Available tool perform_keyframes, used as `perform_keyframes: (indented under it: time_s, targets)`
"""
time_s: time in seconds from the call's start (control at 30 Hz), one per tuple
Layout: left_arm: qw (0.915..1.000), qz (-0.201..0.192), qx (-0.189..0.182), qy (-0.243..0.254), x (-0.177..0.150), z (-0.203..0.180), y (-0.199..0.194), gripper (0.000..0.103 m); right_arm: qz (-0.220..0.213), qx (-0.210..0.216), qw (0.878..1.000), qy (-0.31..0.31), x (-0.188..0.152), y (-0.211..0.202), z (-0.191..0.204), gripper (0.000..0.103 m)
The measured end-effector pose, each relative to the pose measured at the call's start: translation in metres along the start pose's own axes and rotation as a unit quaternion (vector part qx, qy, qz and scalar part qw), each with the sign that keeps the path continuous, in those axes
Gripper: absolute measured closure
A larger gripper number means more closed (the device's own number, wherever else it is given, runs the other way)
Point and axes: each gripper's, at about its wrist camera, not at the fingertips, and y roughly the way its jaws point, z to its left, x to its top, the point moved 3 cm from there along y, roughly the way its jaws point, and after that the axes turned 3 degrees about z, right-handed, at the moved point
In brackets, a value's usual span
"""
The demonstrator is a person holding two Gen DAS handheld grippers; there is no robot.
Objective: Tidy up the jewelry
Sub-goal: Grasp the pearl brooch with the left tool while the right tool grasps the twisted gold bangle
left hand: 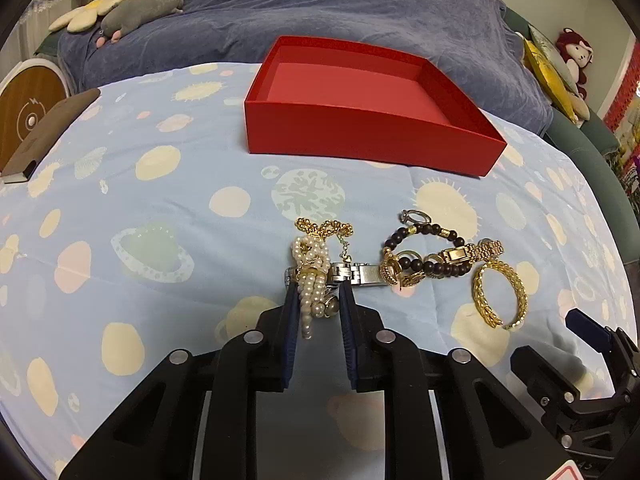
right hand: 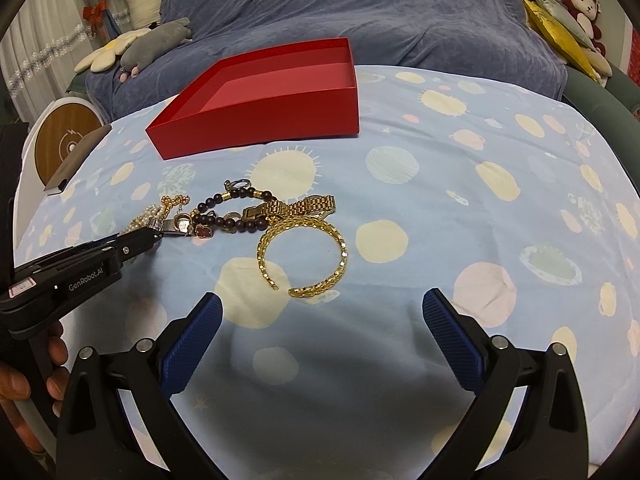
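Left wrist view: pearl bracelet [left hand: 311, 280] pinched between the pads of the left gripper [left hand: 320, 300], lying on the patterned surface [left hand: 160, 240] over a silver watch [left hand: 360, 274]. Just right of it lie a dark bead bracelet [left hand: 432, 256] and gold bangle [left hand: 500, 294]. Beyond stands the red box [left hand: 360, 136]. The right gripper [right hand: 322, 320] hangs wide apart, holding nothing, near the bangle.

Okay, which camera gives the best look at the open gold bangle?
The right wrist view. There the gold bangle lies near the middle of the picture, whole and unblocked, with its gap facing the camera. The left wrist view shows the bangle too, but smaller, off to the right and more distorted.
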Motion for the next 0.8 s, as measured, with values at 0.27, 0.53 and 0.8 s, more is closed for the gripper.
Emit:
perform_keyframes:
  time_s: [0.27,0.53,0.8]
  targets:
    - [0.9992,-0.030,-0.022,0.014,0.005,-0.004,-0.023,0.093,0.001,0.002,1.000,-0.005,0.001,0.003,0.005,0.005]
    - [0.9982,-0.058,-0.014,-0.006,0.015,0.013,-0.041,0.093,-0.007,0.011,1.000,-0.001,0.010,0.006,0.002,0.005]
    - [0.9980,-0.060,-0.005,-0.020,0.016,0.026,-0.044,0.093,0.002,0.013,1.000,-0.008,0.019,0.023,0.007,0.020]
